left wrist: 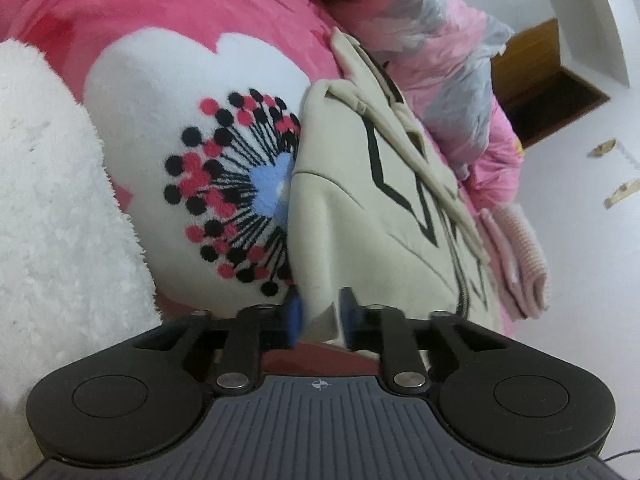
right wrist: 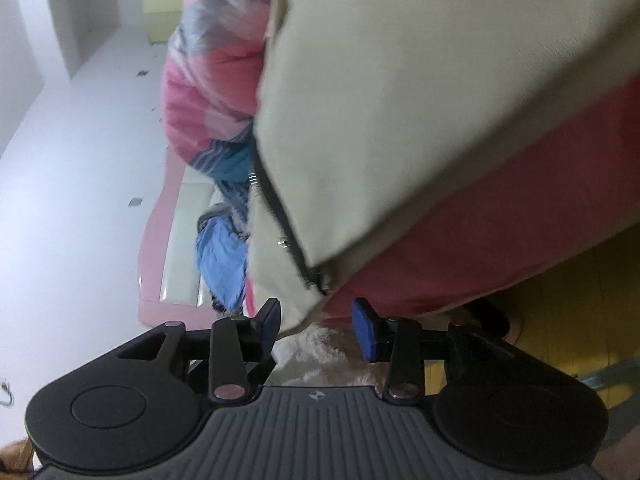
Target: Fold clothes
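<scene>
A beige zip hoodie (left wrist: 360,200) with black zigzag lines lies on a pink flowered blanket (left wrist: 160,80). Its near hem fills the gap between the blue pads (left wrist: 295,320) of my left gripper (left wrist: 320,320), which is shut on that fabric. In the right wrist view the same hoodie (right wrist: 400,100) fills the upper right, and its zipper edge runs down to a corner. That corner hangs between the fingers of my right gripper (right wrist: 316,324), which is open. The cloth touches only the left pad (right wrist: 270,320).
A fluffy white garment (left wrist: 48,208) lies at the left and a folded pale pink knit (left wrist: 516,256) at the right bed edge. A pink and grey quilt (left wrist: 440,48) is heaped behind. Blue cloth (right wrist: 220,252) lies by the pink headboard (right wrist: 156,232). Yellow floor (right wrist: 560,320) shows below the bed.
</scene>
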### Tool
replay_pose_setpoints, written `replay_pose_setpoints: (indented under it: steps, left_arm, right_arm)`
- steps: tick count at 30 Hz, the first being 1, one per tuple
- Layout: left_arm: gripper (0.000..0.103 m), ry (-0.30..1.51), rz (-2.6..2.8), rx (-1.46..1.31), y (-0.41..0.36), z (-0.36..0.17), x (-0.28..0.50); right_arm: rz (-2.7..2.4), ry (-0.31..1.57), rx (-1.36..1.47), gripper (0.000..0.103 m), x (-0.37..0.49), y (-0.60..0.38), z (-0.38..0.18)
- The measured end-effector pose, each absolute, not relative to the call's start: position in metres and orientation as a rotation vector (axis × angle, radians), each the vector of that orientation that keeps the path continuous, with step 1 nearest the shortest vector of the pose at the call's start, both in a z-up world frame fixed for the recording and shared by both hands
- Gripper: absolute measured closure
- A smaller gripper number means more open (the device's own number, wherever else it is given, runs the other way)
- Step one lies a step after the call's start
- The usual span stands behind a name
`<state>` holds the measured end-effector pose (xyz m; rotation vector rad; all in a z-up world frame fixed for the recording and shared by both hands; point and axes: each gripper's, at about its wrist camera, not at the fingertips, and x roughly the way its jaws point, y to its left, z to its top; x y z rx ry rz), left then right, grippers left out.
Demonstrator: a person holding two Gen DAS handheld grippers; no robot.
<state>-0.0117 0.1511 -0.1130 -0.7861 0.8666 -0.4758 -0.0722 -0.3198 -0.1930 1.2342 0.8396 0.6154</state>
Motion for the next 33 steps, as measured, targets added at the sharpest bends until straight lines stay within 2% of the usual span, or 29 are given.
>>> replay_pose_setpoints:
  steps: [4, 6, 11, 33]
  left_arm:
    - [0.095, 0.845, -0.504, -0.869, 0.159, -0.106, -0.017]
    - [0.096, 0.834, -0.518, -0.911, 0.164, -0.103, -0.019]
    - [0.096, 0.808, -0.563, -0.983, 0.165, -0.094, -0.022]
    - [0.096, 0.787, -0.604, -1.089, 0.171, -0.099, -0.021]
  right_arm:
    - [0.582, 0.838, 1.286, 0.054, -0.072, -0.317, -0.205]
    - [0.572, 0.825, 1.321, 0.042, -0.072, -0.318, -0.209]
    - [0.562, 0.759, 1.429, 0.039, -0.077, -0.322, -0.217]
    - [0.719, 0.837, 1.488, 0.037, -0.021, -0.242, -0.207]
